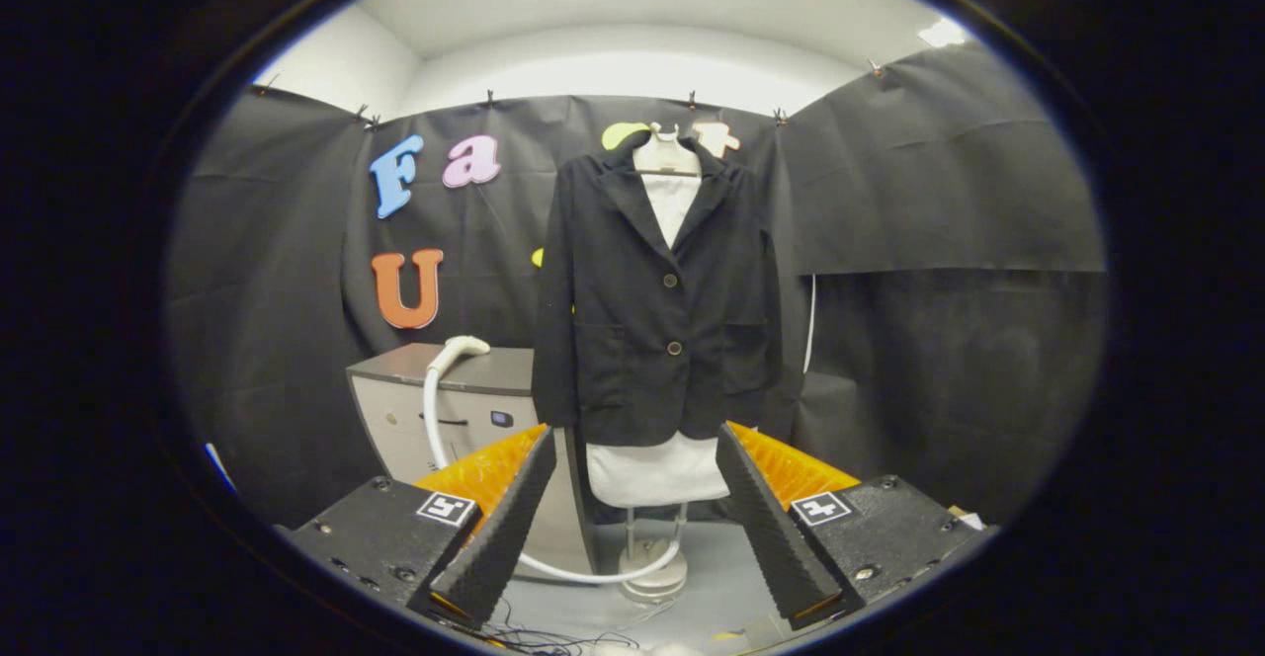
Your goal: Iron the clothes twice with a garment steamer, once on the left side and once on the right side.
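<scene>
the gripper (632, 458) is spread wide with nothing between its fingers, pointed at a dark jacket (657, 300) hanging buttoned on a white dress form (657, 473) that stands on a pole stand (652, 567). the steamer head (460, 348) rests on top of a grey cabinet (445, 399) to the left of the jacket, its white hose (431, 419) looping down and across the floor to the stand's base. judging from this, the steamer is not yet picked up, so both passes, left side and right side, look left to do.
</scene>
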Available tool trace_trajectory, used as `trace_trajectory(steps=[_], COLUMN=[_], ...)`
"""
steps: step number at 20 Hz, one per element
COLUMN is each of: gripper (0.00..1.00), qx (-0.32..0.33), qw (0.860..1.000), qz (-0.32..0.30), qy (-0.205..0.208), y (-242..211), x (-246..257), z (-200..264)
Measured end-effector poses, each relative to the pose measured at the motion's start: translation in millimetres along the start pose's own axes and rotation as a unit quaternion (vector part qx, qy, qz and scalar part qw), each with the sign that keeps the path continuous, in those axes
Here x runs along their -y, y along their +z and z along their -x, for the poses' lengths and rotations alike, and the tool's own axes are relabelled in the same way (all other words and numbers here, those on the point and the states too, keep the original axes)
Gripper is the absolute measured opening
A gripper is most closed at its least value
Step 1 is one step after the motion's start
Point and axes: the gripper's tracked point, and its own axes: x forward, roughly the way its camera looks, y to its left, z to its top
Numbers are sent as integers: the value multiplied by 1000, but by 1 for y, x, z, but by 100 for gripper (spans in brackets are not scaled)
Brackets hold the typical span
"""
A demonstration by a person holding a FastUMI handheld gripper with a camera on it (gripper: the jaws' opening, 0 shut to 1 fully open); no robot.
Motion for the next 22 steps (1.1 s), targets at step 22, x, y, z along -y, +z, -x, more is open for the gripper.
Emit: trace_trajectory(steps=[22], gripper=[100], qx=[25], qw=[994], qz=[-4], qy=[104], y=[93], x=[-219], z=[-182])
